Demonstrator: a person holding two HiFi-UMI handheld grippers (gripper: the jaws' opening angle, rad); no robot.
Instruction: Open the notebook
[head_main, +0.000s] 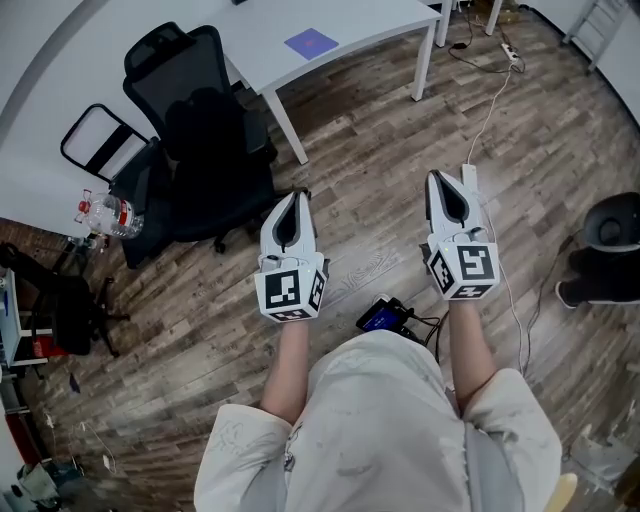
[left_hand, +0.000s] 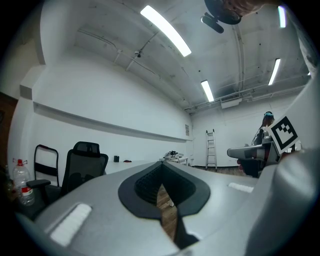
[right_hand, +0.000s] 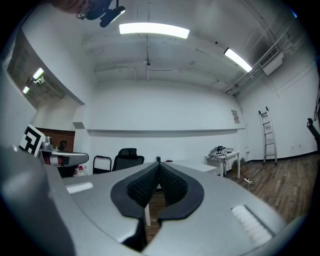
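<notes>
Left gripper (head_main: 298, 195): jaws closed together, nothing between them. Right gripper (head_main: 437, 177): jaws closed together, empty. Both are held over the wood floor (head_main: 370, 190). Notebook (head_main: 311, 43): purple, flat on the white table (head_main: 375, 22), well apart from both grippers.

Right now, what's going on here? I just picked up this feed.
A person stands on the wood floor with a gripper in each hand, both pointed level toward the white table. The left gripper and the right gripper are both shut with nothing between their jaws. The purple notebook lies on the table, apparently closed, well ahead of both grippers and untouched. A black office chair stands beside the table. Opening has not started.
</notes>
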